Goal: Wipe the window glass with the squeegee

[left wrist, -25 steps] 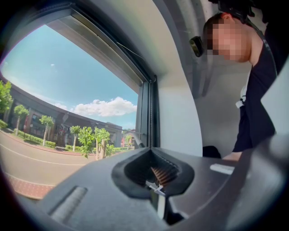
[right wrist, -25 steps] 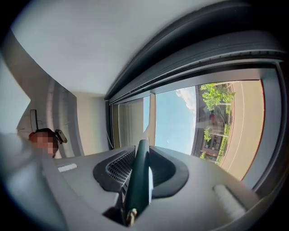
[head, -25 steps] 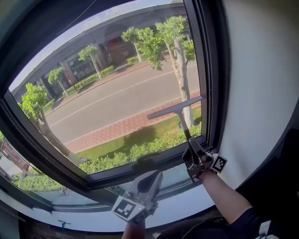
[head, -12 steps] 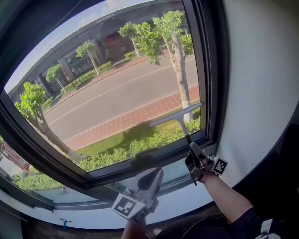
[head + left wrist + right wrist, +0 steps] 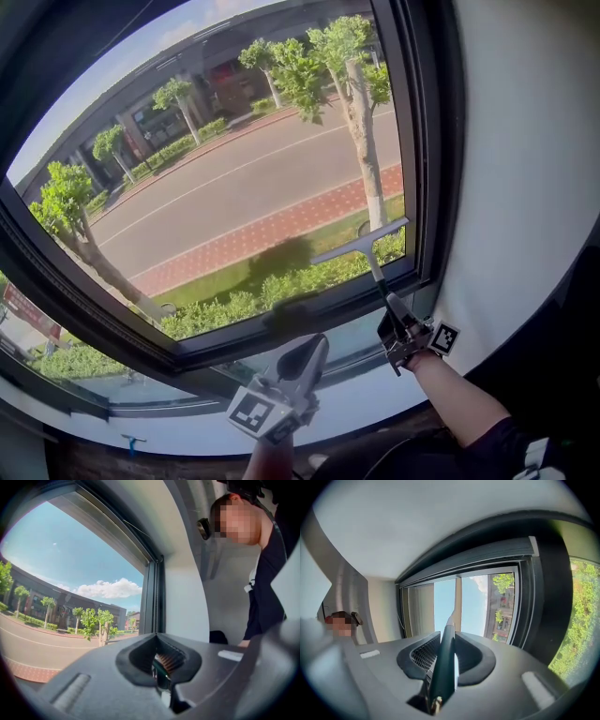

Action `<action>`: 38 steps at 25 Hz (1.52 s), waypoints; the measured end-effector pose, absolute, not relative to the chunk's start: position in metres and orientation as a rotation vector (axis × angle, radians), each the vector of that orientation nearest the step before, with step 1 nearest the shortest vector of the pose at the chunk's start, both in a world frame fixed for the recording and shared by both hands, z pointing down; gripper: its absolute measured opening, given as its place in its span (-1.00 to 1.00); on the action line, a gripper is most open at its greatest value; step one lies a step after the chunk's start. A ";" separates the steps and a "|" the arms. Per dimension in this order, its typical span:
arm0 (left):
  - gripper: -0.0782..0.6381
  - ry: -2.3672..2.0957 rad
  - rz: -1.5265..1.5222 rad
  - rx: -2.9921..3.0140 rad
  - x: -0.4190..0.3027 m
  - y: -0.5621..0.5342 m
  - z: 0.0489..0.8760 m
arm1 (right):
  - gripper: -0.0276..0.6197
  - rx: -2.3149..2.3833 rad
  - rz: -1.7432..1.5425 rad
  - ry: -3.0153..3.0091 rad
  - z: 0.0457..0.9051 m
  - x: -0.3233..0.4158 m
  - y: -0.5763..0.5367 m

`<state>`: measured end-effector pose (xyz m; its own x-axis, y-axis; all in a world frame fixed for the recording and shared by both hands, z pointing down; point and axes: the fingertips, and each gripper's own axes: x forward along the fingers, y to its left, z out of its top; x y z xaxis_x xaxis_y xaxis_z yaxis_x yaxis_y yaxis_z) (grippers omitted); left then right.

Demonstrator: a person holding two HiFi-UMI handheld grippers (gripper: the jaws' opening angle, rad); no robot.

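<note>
Right tool (image 5: 395, 317) is held up at lower right, pointing up and slightly left. Its jaws are clamped on the squeegee handle (image 5: 376, 275), which runs straight out between them in the right gripper view, and its marker cube (image 5: 443, 338) faces the head camera. Bare right forearm (image 5: 457, 398) angles down and right from it into a dark sleeve (image 5: 506, 445). Left tool (image 5: 305, 361) sits lower, near bottom centre, tilted up and to the right, jaws pressed together.
</note>
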<state>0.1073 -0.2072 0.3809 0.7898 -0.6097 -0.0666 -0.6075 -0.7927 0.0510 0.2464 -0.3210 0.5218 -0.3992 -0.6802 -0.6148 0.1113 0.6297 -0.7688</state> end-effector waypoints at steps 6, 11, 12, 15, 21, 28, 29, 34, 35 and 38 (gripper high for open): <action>-0.77 -0.998 -0.114 2.942 0.108 -0.207 0.384 | -0.61 -0.488 -0.963 1.775 0.539 0.246 -0.318; -0.77 -0.997 -0.116 2.940 0.109 -0.209 0.384 | -0.61 -0.509 -0.988 1.772 0.550 0.247 -0.318; -0.77 -0.996 -0.116 2.940 0.109 -0.209 0.384 | -0.61 -0.512 -0.993 1.771 0.551 0.247 -0.318; -0.77 -0.991 -0.117 2.942 0.111 -0.208 0.383 | -0.61 -0.531 -1.007 1.771 0.556 0.248 -0.316; -0.77 -0.988 -0.125 2.941 0.112 -0.208 0.384 | -0.61 -0.577 -1.048 1.774 0.572 0.246 -0.316; -0.77 -0.976 -0.118 2.941 0.114 -0.204 0.383 | -0.61 -0.629 -1.104 1.759 0.584 0.247 -0.309; -0.77 -0.976 -0.119 2.941 0.114 -0.205 0.383 | -0.61 -0.635 -1.108 1.758 0.586 0.247 -0.309; -0.77 -0.977 -0.121 2.941 0.114 -0.206 0.383 | -0.61 -0.655 -1.128 1.749 0.593 0.247 -0.310; -0.77 -0.977 -0.120 2.940 0.114 -0.206 0.383 | -0.61 -0.661 -1.136 1.744 0.594 0.247 -0.310; -0.77 -0.976 -0.120 2.939 0.115 -0.205 0.383 | -0.61 -0.680 -1.167 1.720 0.603 0.247 -0.309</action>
<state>0.1146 -0.2052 0.3832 0.7985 -0.5990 -0.0602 -0.5957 -0.8006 0.0649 0.2472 -0.3093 0.6026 -0.4255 -0.8212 -0.3802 0.0495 0.3984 -0.9159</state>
